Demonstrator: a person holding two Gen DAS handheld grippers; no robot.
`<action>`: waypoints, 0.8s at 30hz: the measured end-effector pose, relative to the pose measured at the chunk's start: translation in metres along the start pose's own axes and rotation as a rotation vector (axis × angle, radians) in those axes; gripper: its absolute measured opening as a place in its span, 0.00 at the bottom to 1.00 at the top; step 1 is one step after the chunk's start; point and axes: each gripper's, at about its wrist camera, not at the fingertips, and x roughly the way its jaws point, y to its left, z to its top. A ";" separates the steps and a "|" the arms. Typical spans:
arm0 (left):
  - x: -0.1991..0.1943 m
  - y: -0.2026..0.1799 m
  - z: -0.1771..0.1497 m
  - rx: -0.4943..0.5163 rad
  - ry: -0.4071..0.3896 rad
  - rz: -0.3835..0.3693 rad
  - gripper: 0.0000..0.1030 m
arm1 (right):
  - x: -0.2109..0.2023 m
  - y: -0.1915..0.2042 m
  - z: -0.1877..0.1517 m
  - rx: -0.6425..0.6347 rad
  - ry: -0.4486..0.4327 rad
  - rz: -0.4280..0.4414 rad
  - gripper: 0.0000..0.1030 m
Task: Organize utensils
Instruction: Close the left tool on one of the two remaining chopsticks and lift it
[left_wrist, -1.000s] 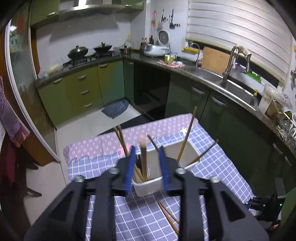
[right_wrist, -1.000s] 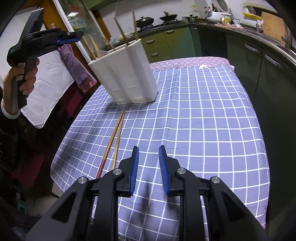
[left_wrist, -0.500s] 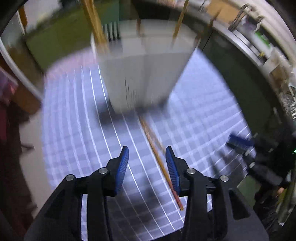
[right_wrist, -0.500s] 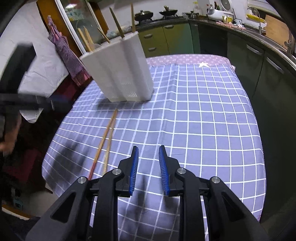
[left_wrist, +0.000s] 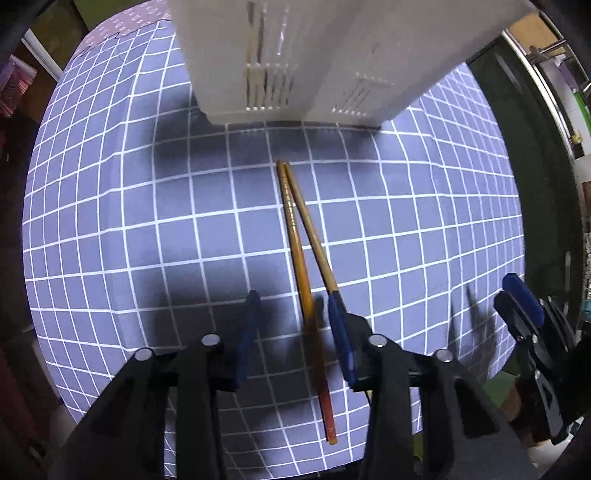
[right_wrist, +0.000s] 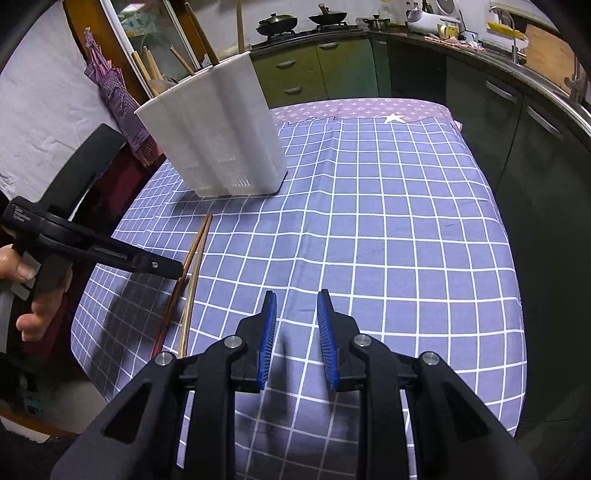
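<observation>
Blue-padded jaws of the left gripper (left_wrist: 293, 314) are closing, pointing down over two wooden chopsticks (left_wrist: 301, 236) on the checked tablecloth (left_wrist: 110, 221); one stick lies between them, perhaps not yet pinched. Right gripper (right_wrist: 295, 332) hovers nearby, jaws narrowly apart, empty. Farther off stands the white utensil holder (right_wrist: 218, 136), more chopsticks inside.

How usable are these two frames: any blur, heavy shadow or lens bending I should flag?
Left wrist view: strong fisheye bowing of the tablecloth grid; dark shadows fall around the left gripper, and the chopsticks smear where they pass between its closing jaws. Right wrist view: sharper and evenly lit, with the right gripper crisp and only mild shadow on the cloth at lower left.
</observation>
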 end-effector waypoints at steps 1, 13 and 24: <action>0.002 -0.004 -0.001 0.005 0.004 0.013 0.29 | 0.000 0.000 -0.001 0.001 -0.001 0.001 0.23; 0.019 -0.050 0.004 0.052 -0.009 0.110 0.10 | -0.007 -0.006 -0.005 0.007 -0.013 0.011 0.25; -0.012 -0.007 -0.011 0.034 -0.092 -0.001 0.07 | -0.003 0.004 -0.002 -0.026 0.029 0.012 0.25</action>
